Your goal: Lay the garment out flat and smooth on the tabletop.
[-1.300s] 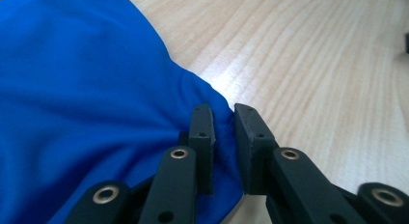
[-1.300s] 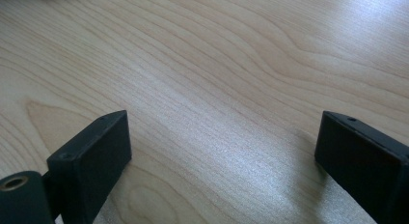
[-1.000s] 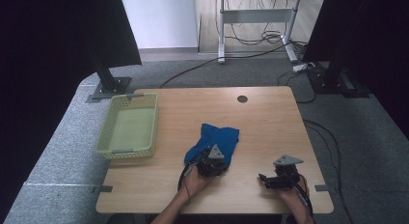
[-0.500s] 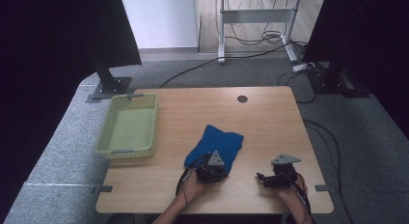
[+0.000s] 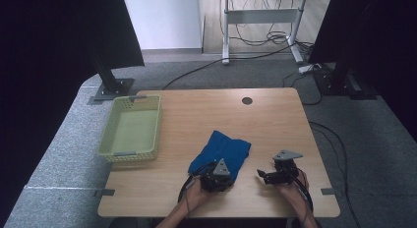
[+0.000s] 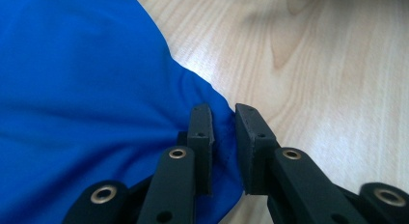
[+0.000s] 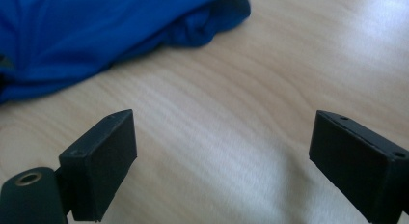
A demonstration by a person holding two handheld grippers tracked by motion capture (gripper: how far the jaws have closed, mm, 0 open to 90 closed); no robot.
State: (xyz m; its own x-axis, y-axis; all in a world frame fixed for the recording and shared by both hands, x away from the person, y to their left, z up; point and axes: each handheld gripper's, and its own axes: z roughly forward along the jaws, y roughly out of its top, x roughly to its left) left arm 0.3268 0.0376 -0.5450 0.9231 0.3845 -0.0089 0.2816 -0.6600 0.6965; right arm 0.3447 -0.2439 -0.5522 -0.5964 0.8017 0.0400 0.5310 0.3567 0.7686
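In the high view, a blue cloth (image 5: 221, 152) lies crumpled on the wooden desk (image 5: 196, 110), a little toward the person's side of its middle. The left claw (image 5: 212, 173) sits at the cloth's near edge, held in the person's left hand (image 5: 194, 196). The right claw (image 5: 268, 175) rests over bare wood just to the right of the cloth, apart from it, held in the right hand (image 5: 290, 191), with its jaws pointing toward the cloth. A pale green basket (image 5: 132, 156) stands at the desk's left edge, well apart from the cloth.

In the left gripper view, the left claw (image 6: 223, 119) has its jaws drawn close together around a fold of the blue cloth (image 6: 87, 98), pinching the fabric's edge where it meets the desk (image 6: 313, 64).

In the right gripper view, the right claw (image 7: 222, 137) has its jaws spread wide with nothing but bare desk (image 7: 217, 151) between them. The blue cloth (image 7: 96, 26) lies farther off, across the upper left, with its folded end bunched.
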